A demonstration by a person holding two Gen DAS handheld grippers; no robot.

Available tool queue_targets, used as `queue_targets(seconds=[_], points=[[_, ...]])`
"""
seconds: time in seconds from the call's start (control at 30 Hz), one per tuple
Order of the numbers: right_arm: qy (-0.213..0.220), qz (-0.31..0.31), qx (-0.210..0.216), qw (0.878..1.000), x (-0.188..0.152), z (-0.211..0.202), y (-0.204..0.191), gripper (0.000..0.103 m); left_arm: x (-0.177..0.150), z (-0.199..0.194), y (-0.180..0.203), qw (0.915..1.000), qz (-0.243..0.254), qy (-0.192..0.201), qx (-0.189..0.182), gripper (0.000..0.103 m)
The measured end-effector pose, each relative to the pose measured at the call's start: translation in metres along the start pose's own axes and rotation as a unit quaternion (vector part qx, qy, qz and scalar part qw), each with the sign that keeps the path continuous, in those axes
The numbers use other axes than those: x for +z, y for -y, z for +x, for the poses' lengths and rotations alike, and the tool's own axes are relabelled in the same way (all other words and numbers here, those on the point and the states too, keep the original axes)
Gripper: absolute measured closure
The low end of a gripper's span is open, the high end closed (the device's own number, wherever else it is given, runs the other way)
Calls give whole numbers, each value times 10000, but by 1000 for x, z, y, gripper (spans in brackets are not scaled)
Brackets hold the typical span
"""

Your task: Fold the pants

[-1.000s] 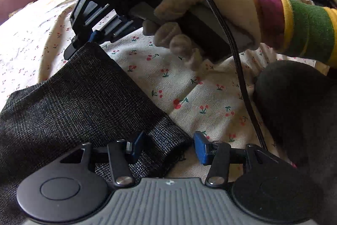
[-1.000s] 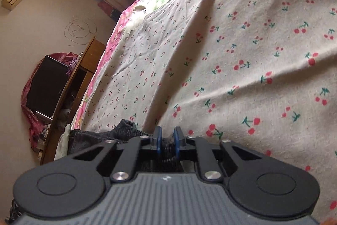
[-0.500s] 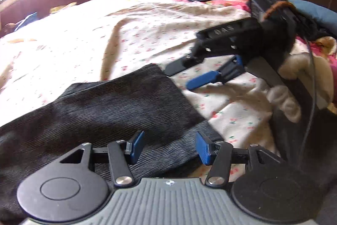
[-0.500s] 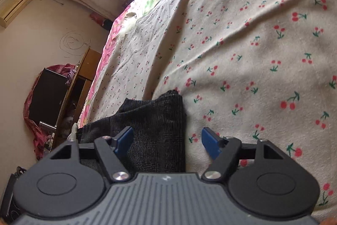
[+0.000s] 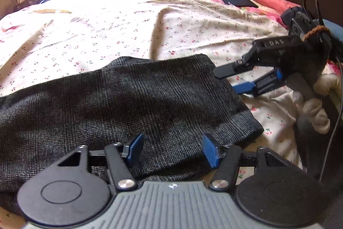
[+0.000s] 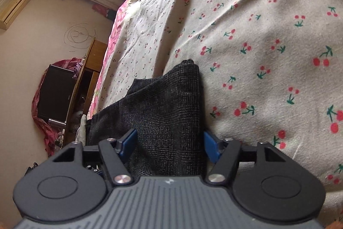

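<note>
Left wrist view: the left hand-held gripper (image 5: 171, 148) is seen w/ jaws apart and opening, blue pads (image 5: 211, 150) clear of the cloth; nothing is gripped, though the pants (image 5: 120, 104) lie directly under and between the fingers. The right hand-held gripper (image 5: 244, 78) is seen at the right of that view, just off the pants' far corner, jaws parted but closing slightly, w/ no cloth pinched; a gloved hand (image 5: 315, 104) is glimpsed behind it. In the right wrist view the same gripper (image 6: 170, 144) is shown w/ the dark fabric (image 6: 167, 113) lying between its pads, not pressed. The pants are laid flat as a dark folded band on the cherry-print bed sheet (image 5: 111, 35), one short end near the grippers, the rest running off to the left; the fold edges look roughly aligned, so a fold is judged done and another probably to come. Risks from here: if the jaws are closed on the top layer only, the layers could be pulled apart and the fold undone; the loose sheet could be caught w/ the cloth and dragged up; uneven lifting by the two sides could skew the edges. The cable (image 5: 334, 132) at the right edge could snag on a swing.
</note>
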State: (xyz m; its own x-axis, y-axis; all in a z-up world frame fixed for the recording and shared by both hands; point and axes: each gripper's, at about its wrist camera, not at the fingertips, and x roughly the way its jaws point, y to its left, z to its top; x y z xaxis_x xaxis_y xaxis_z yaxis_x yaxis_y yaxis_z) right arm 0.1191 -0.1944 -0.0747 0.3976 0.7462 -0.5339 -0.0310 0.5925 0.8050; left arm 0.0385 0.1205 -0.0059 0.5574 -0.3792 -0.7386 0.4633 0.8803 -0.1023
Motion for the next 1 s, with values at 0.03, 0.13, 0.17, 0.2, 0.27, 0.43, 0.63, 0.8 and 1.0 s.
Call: queue_targets(seconds=[0.03, 0.13, 0.17, 0.2, 0.27, 0.43, 0.63, 0.8, 1.0], points=[[-11, 44, 8, 10000, -1, 4, -1, 37, 1, 2, -6, 10000, -56, 17, 71, 31], [-149, -193, -180, 9995, 0, 19, -23, 72, -1, 4, -23, 9996, -148, -23, 238, 31], [-151, -202, -220, 9994, 1, 17, -31, 78, -3, 1, -27, 9996, -124, 0, 244, 31], [-133, -176, -143, 9997, 3, 13, -40, 86, -5, -3, -31, 9996, -121, 71, 248, 31], [-42, -97, 164, 9998, 8, 3, -65, 88, -12, -16, -44, 9990, -316, 273, 171, 31], [-133, -535, 590, 9967, 10, 26, -150, 88, -25, -57, -82, 9882, -1125, 1040, -44, 31], [-467, -946, 977, 9896, -2, 136, -237, 88, -52, -111, -129, 9772, -1361, 1544, 514, 29], [-591, -542, 1028, 9915, -22, 220, -251, 98, -77, -124, -164, 9716, -1679, 1348, 980, 29], [-461, -575, 956, 9927, -46, 258, -256, 93, -84, -123, -178, 9682, -1978, 1254, 884, 29]])
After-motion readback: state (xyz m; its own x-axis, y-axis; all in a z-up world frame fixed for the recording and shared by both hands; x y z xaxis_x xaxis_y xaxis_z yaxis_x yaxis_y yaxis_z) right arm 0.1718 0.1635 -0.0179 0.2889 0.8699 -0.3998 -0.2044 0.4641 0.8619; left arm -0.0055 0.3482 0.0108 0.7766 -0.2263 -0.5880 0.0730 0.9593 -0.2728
